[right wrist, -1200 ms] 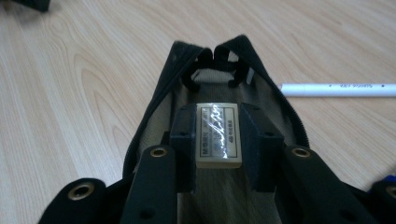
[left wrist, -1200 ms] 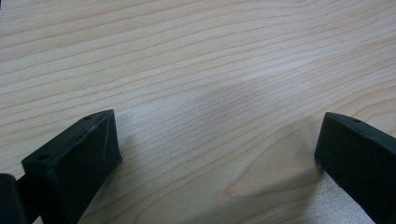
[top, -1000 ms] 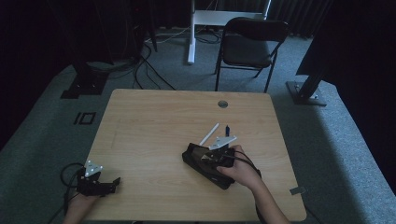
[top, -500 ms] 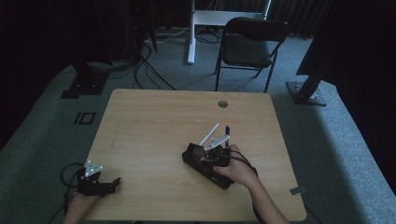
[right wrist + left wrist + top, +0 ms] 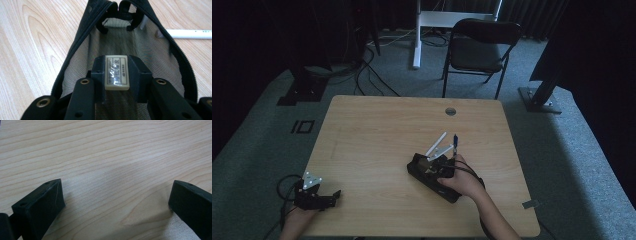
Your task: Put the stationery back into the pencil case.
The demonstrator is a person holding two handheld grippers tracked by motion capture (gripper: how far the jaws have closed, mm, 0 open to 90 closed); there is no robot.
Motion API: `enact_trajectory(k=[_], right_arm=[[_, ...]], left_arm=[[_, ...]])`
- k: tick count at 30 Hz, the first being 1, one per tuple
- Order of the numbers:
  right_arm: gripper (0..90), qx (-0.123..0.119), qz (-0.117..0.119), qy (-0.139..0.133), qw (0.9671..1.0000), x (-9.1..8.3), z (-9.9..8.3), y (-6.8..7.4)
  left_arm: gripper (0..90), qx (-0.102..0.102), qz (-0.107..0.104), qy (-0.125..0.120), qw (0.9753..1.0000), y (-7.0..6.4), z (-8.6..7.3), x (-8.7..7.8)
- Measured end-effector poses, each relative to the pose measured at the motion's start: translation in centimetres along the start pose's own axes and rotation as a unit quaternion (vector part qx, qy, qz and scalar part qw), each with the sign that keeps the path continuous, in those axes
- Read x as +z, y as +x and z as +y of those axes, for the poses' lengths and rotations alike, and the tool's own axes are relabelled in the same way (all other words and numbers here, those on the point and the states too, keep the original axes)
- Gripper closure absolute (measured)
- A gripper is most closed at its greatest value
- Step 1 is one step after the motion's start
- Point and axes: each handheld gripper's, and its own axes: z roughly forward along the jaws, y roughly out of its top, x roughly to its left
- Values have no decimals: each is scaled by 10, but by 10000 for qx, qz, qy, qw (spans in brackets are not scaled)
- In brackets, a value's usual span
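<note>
An open black mesh pouch (image 5: 82, 45) lies on the wooden table (image 5: 377, 135), seen in the high view as a dark case (image 5: 418, 166) right of centre. My right gripper (image 5: 117, 65) reaches into its mouth, shut on a white eraser (image 5: 117, 80) with a printed label. From above, the right gripper (image 5: 436, 170) sits on top of the pouch under the person's hand. A white pen (image 5: 190, 34) lies on the wood just beyond the pouch, and a blue pen (image 5: 455, 140) rests next to it. My left gripper (image 5: 115, 202) is open over bare wood at the front left corner (image 5: 317, 194).
A round cable hole (image 5: 450, 111) sits near the table's far edge. A black chair (image 5: 479, 50) stands behind the table, with cables on the floor (image 5: 362, 70) at the back left. A dark stand base (image 5: 539, 97) is at the right.
The right hand with its gripper has shifted slightly over the pouch. The left gripper has stayed where it was.
</note>
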Motion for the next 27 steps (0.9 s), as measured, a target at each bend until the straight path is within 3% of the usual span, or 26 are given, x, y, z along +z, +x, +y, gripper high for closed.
enact_trajectory(k=[14, 27], right_arm=[[680, 69, 1, 298, 9995, 8, 1, 1], [661, 146, 56, 302, 9994, 6, 2, -1]], left_arm=[[1, 0, 0, 0, 10000, 0, 0, 0], [1, 1, -1, 0, 10000, 0, 0, 0]])
